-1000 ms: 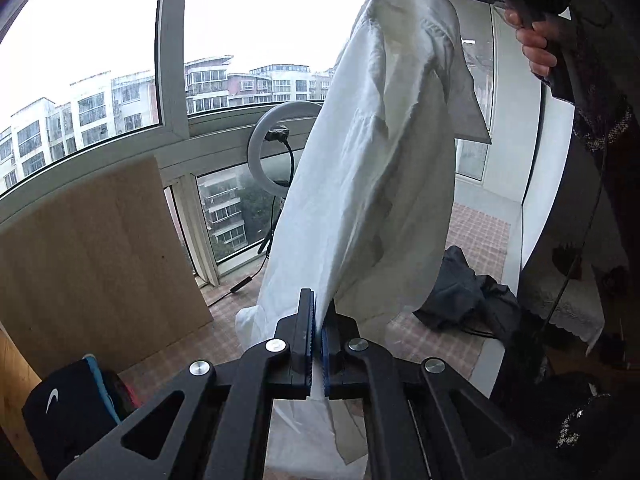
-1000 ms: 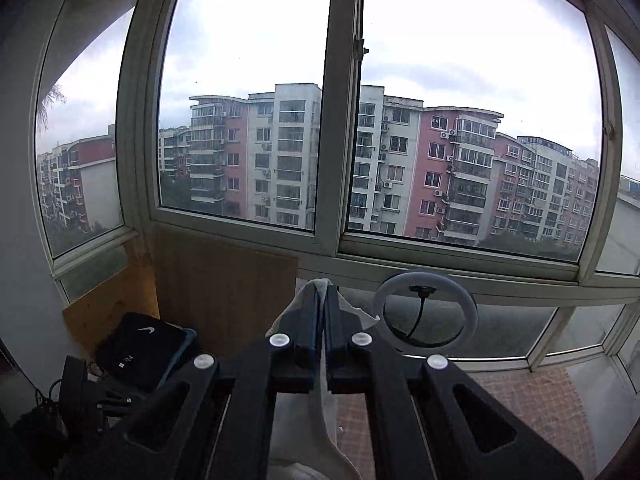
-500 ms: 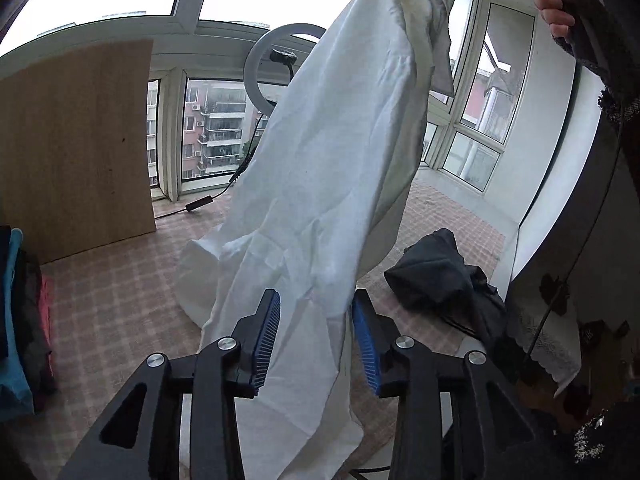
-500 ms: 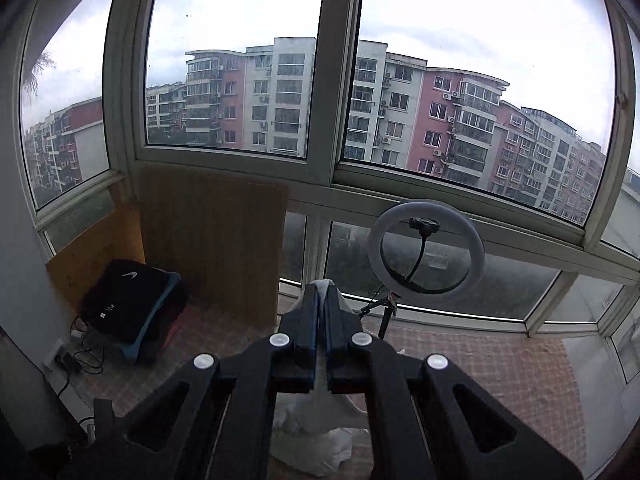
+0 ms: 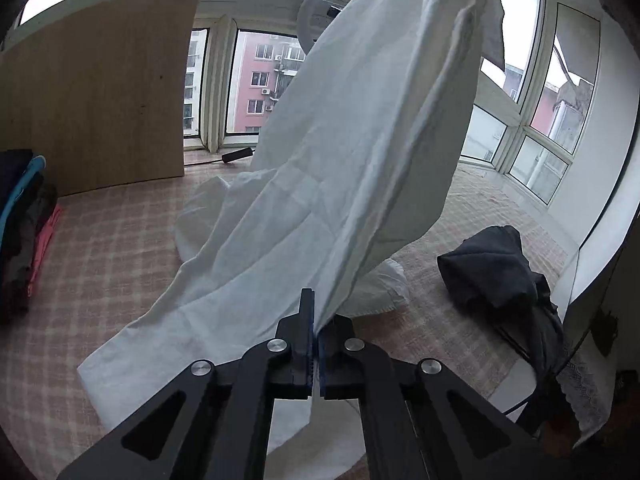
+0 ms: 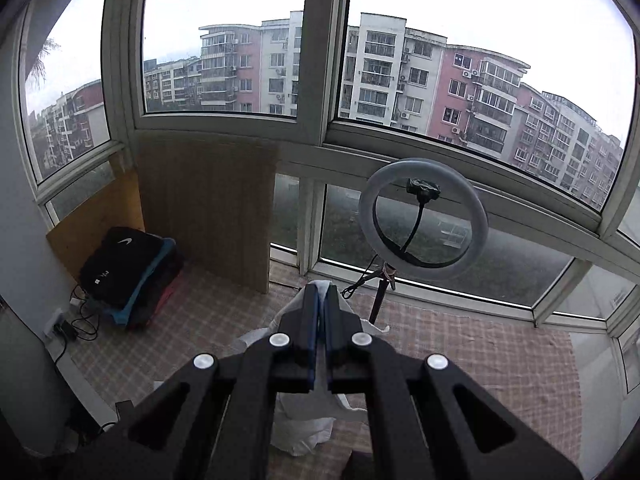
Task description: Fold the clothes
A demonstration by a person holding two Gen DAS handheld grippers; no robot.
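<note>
A white shirt [image 5: 360, 140] hangs from the top right of the left wrist view, and its lower part trails over the checked surface [image 5: 100, 264]. My left gripper [image 5: 316, 320] is low by the surface. Its jaws are closing, and the blue pads pinch a fold at the shirt's lower edge. In the right wrist view my right gripper [image 6: 321, 304] is shut on the shirt's upper part. White cloth [image 6: 292, 312] bunches around its fingertips and drops below them. The right gripper itself is out of the left wrist view.
A crumpled dark garment [image 5: 492, 268] lies at the right on the checked surface. A stack of folded clothes [image 6: 128, 272] sits at the left beside a wooden board [image 6: 208, 208]. A ring light [image 6: 424, 220] on a stand is in front of the windows.
My left gripper let go of the shirt, opened, sank lower and shut again on a lower fold. The right gripper came down with the cloth, so more shirt lies on the surface.
</note>
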